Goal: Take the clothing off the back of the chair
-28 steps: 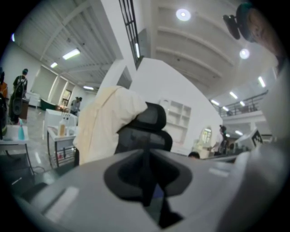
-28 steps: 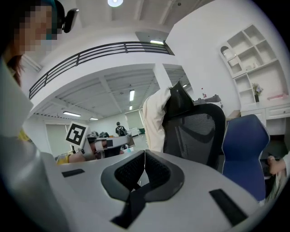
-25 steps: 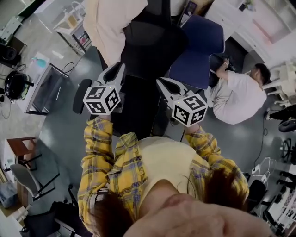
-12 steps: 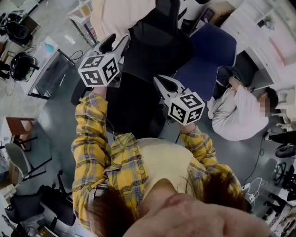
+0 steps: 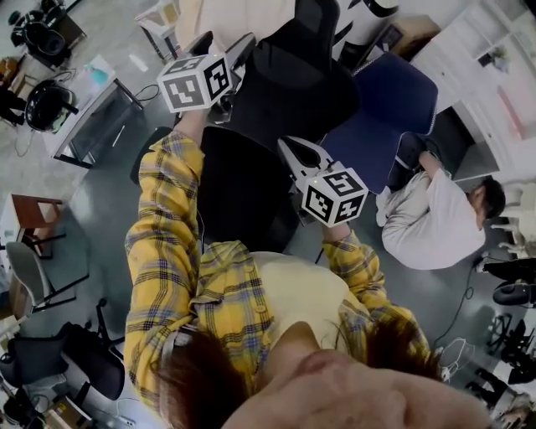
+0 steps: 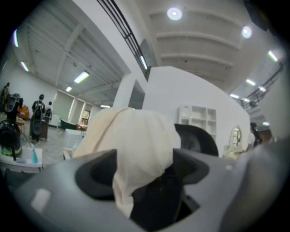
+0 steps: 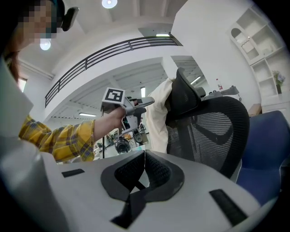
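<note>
A cream garment (image 5: 224,17) hangs over the back of a black mesh office chair (image 5: 293,84). My left gripper (image 5: 224,46) is held up at the top of the chair back. In the left gripper view the garment (image 6: 131,140) hangs in the gap of the left gripper (image 6: 144,172), whose jaws have just been opening and stand wide, pads off the cloth. The headrest (image 6: 199,142) shows behind. My right gripper (image 5: 295,152) is lower, over the seat, jaws shut with nothing between them (image 7: 144,165). It faces the chair back (image 7: 208,131) and the garment (image 7: 158,118).
A blue chair (image 5: 385,109) stands right of the black one. A person in a white top (image 5: 427,222) crouches on the floor at the right. A desk with a screen (image 5: 92,126) is at the left, more chairs (image 5: 50,285) at the lower left.
My left gripper has moved up and away from me, from beside the seat to the top of the chair back by the garment. The right gripper has shifted only slightly.
</note>
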{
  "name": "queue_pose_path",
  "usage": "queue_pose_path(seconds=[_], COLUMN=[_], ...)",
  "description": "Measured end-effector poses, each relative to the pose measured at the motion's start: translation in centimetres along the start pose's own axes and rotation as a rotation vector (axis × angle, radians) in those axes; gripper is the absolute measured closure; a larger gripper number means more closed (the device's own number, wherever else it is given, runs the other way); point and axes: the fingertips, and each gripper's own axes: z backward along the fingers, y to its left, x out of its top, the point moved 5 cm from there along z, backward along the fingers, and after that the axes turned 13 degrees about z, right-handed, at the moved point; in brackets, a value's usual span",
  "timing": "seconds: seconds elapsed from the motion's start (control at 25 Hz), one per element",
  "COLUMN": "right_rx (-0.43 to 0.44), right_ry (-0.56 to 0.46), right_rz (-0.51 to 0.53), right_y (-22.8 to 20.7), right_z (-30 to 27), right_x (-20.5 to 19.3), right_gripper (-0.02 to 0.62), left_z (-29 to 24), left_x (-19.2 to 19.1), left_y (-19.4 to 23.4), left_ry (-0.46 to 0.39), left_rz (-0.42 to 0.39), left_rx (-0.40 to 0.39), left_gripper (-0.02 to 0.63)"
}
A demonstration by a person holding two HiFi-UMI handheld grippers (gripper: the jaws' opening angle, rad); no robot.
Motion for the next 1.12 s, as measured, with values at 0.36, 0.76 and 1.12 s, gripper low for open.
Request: queue_pose_path(seconds=[0.36, 0.76, 1.12], right_rx=[0.021, 0.012, 0.028], right_ry=[0.016, 0.037, 0.043], right_rz=[-0.013, -0.022, -0.034], right_y=[0.3, -0.4, 0.8], right_z=[-0.5, 0.0, 0.2], right_x=[-0.7, -1.6, -2.6], right_gripper=[0.581, 0.581, 0.581], left_z=[-3.1, -5.4, -4.2], left_x=[2.1, 1.9, 2.5], left_y=[1.2, 2.4, 3.1], left_ry=[-0.047, 0.014, -0.003], left_rz=[-0.088, -0.065, -0.057], left_rx=[0.093, 0.072, 0.111], left_gripper=[0.103, 0.215, 0.584])
